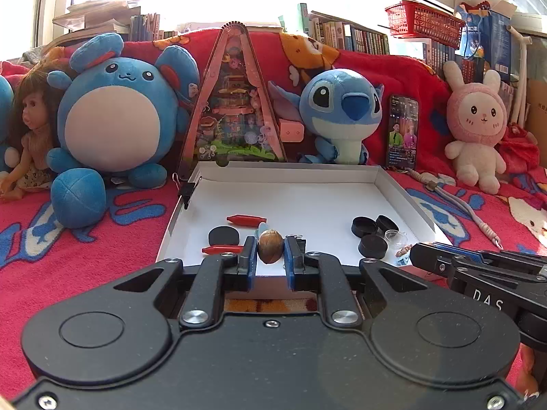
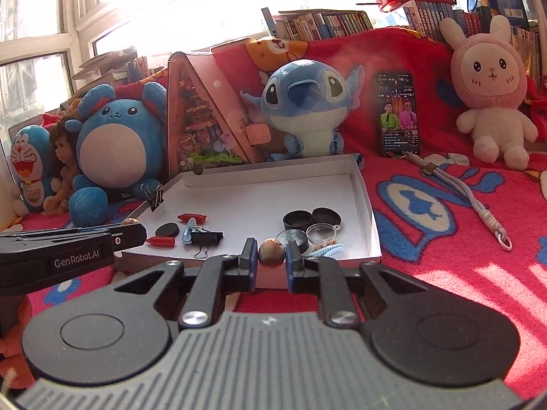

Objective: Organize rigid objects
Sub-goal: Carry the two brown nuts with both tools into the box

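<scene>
Your left hand-held gripper (image 1: 270,247) clamps a brown nut (image 1: 270,247); your right hand-held gripper (image 2: 271,252) clamps another nut (image 2: 271,252), both just before the white tray (image 1: 393,177).

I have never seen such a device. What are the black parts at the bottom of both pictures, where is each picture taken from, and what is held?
The black parts are two hand-held grippers; a person carries one in each hand, and each has a camera looking forward along its two fingers. One picture comes from the left gripper, the other from the right gripper. Each is shut on a small brown nut: the left nut, the right nut.

In front lies a shallow white tray on a red blanket. The tray holds black round caps, two small red pieces, a black binder clip and a clear round piece. Plush toys and a phone stand behind.
</scene>
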`<state>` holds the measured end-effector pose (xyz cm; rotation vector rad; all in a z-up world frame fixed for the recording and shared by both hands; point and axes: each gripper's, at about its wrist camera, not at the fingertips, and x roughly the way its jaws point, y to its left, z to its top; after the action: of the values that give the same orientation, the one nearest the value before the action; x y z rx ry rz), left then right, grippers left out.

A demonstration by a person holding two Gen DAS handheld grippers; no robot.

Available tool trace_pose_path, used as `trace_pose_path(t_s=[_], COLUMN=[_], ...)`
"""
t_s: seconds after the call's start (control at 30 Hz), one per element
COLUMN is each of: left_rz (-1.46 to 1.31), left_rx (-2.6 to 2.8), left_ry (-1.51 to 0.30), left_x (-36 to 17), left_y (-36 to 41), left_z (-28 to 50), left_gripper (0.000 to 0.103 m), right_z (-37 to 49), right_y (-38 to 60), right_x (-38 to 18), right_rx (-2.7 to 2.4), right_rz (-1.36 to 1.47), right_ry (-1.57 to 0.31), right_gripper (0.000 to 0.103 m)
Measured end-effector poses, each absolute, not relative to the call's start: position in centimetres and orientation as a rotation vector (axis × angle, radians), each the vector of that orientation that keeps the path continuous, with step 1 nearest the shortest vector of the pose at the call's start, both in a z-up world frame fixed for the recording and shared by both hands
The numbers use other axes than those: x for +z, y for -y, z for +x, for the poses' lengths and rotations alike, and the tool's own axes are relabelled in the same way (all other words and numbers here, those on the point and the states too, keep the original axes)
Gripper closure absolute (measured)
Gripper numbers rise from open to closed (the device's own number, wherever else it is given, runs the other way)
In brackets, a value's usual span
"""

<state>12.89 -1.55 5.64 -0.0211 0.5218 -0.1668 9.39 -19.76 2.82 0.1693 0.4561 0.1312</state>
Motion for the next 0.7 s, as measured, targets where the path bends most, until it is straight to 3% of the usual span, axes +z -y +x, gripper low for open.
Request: trace_pose_path(t_s=[0.7], left_rz=[-0.058], left_rx=[-0.231], left_ry=[-0.597], left_x=[6.9], left_y=[1.7], left_z=[23.6], left_gripper=[0.087], right_z=[20.0], right_y=[21.7], right_x=[4.7], right_rx=[0.159], right_rz=[0.307], right_ry=[-0.635], right_gripper=[0.083])
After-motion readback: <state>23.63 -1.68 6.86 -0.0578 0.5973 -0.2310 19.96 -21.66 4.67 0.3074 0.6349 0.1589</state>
